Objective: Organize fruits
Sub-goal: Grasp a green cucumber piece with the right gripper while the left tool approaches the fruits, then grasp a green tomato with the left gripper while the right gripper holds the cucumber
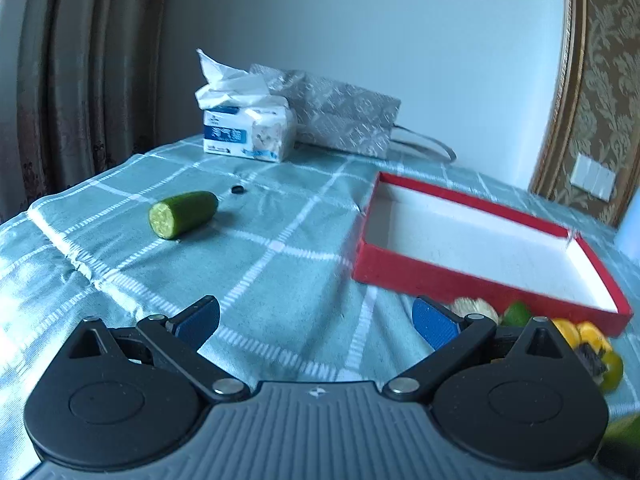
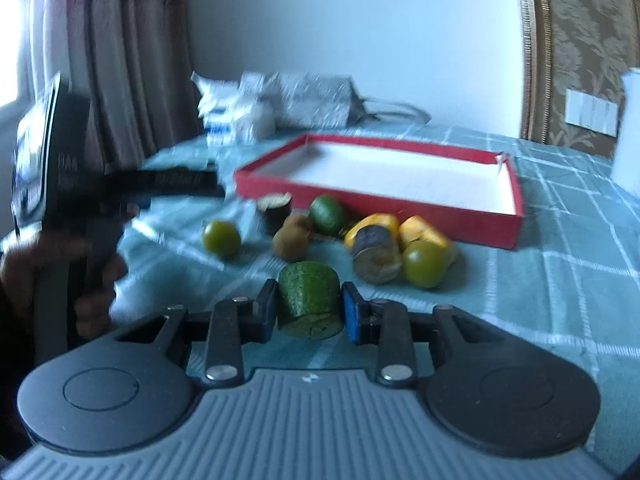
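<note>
R gripper (image 2: 310, 312) is clamped on a green cucumber chunk (image 2: 310, 302), pads on both sides, held just above the checked cloth (image 2: 540, 280). Ahead of it lies a loose pile: two green round fruits (image 2: 221, 238), a kiwi (image 2: 292, 240), yellow pieces (image 2: 424, 234), dark-skinned cut chunks (image 2: 376, 256). Red tray w/ white inside (image 2: 400, 208) sits just behind the pile. L gripper (image 1: 316, 322) has fingers wide apart, holding nothing, over bare cloth. Another cucumber piece (image 1: 183, 214) lies on the surface to its front-left, well apart from the tray. Tissue pack (image 1: 246, 128) & grey bag (image 1: 344, 120) at far edge.
</note>
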`<state>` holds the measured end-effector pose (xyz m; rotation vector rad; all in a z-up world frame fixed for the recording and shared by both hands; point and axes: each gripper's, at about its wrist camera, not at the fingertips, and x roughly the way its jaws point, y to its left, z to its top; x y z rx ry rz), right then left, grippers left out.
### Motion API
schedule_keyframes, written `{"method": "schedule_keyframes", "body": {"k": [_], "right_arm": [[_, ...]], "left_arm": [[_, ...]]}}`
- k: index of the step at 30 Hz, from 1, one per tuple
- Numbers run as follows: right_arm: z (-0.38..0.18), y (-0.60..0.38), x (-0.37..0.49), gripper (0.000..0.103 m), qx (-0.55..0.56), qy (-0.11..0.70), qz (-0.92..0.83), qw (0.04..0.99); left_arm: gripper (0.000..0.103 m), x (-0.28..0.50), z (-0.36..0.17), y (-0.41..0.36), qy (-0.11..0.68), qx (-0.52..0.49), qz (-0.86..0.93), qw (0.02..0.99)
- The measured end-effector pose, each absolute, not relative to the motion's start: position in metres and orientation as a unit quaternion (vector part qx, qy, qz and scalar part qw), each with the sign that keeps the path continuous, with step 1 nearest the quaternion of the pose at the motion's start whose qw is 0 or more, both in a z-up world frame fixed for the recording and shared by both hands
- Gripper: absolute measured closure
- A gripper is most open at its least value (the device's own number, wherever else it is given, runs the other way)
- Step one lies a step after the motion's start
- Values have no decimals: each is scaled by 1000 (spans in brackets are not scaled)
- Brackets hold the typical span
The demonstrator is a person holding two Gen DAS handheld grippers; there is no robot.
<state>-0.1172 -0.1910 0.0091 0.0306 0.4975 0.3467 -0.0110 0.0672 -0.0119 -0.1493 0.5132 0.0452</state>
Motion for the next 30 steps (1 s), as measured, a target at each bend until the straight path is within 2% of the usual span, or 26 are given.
{"method": "schedule_keyframes", "body": {"k": [4, 22, 26, 30], "right_arm": [[8, -211, -116, 72, 40, 239, 150, 959], [-2, -232, -113, 71, 89, 239, 163, 953], [-3, -233, -113, 71, 93, 240, 167, 952], [-4, -237, -111, 71, 103, 243, 170, 949]], "left_arm": [[0, -16, -13, 60, 270, -57, 0, 961], [0, -51, -10, 42, 240, 1, -64, 969], [0, -62, -8, 42, 203, 4, -81, 976], [0, -58, -10, 32, 214, 31, -103, 971]]}}
